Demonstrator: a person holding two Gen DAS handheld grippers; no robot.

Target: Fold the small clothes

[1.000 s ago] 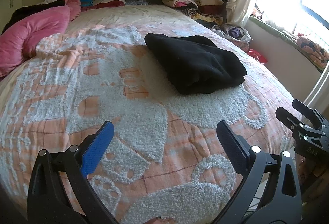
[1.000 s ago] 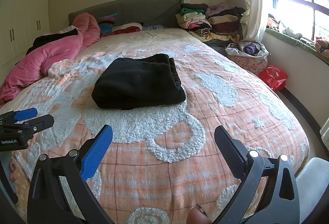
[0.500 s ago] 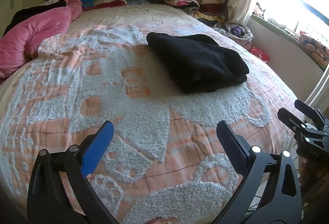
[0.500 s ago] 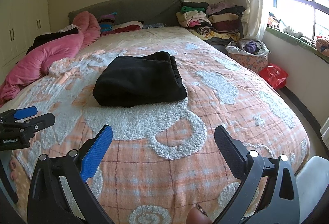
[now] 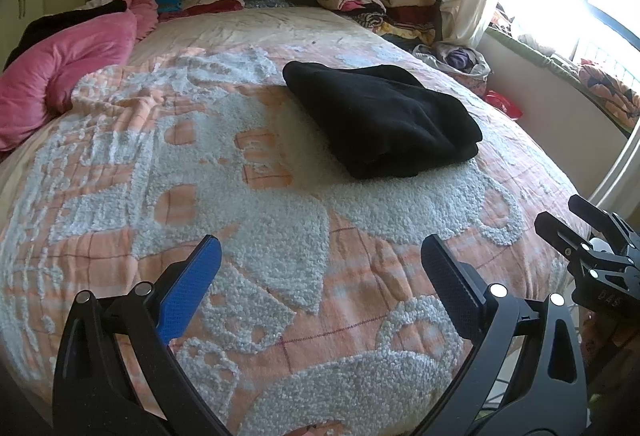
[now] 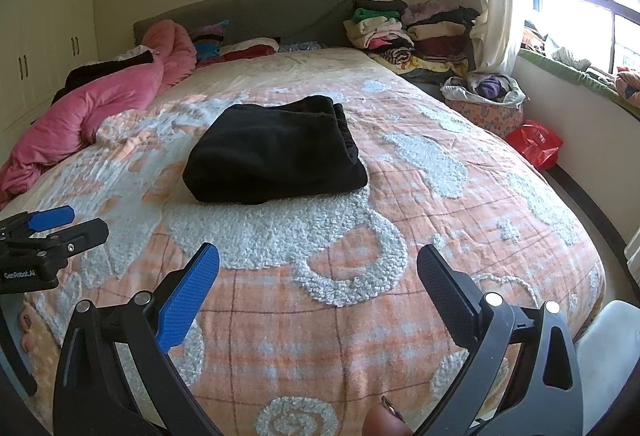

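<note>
— Black fleece garment (image 6: 276,151), folded, lies mid-bedspread (image 6: 400,316); left gripper (image 5: 318,264) and right gripper (image 6: 318,262) hang spread and empty, well short of it.

— Finished, probably; next needs fresh clothing.

— Only the right view shows wardrobe doors (image 6: 48,47), far beyond the garment.

matt black fleece garment (image 6: 276,151) on nubbly tufted cloth bedspread (image 6: 420,236).
</note>
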